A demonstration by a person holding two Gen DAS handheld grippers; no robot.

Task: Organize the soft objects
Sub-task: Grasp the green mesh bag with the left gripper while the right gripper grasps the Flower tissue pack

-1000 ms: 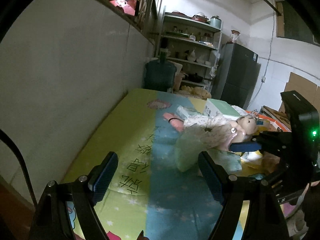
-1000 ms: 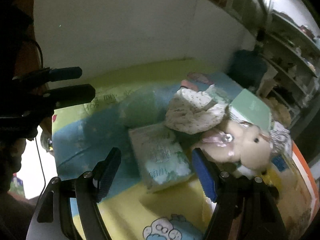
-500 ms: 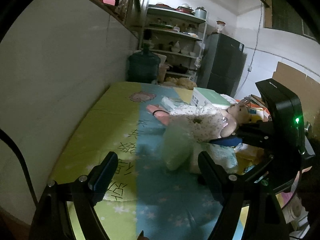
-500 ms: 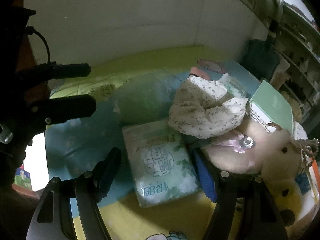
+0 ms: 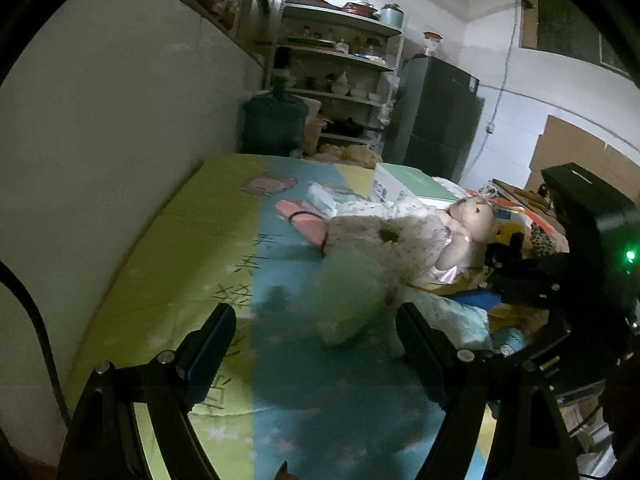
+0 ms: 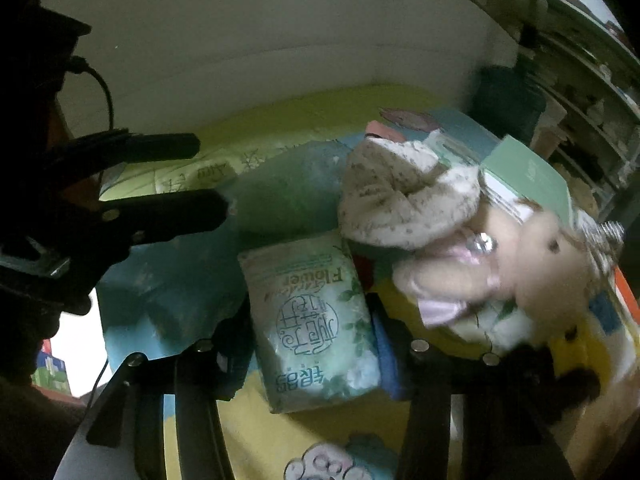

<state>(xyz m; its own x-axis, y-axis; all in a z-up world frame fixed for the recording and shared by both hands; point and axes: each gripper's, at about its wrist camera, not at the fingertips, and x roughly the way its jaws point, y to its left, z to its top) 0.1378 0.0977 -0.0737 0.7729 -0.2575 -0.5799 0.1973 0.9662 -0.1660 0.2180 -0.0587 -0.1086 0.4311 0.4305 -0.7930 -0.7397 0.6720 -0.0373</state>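
Now right gripper (image 6: 312,340) astride tissue pack (image 6: 312,320)

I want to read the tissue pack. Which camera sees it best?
The right wrist view: the tissue pack lies between the right gripper's fingers, its printed front facing the camera. The left wrist view catches only its edge, behind a finger.

Setting: a lived-in home, storage or utility room. Evidence: open metal shelving (image 5: 340,60) against the back wall loaded with pots, bowls and jars; dark refrigerator (image 5: 440,120) beside it; large water jug (image 5: 274,124) on the floor; flattened cardboard (image 5: 580,152) leaning on the white wall. Work surface is a child's cartoon-print mat (image 5: 192,240) in green, blue and yellow.
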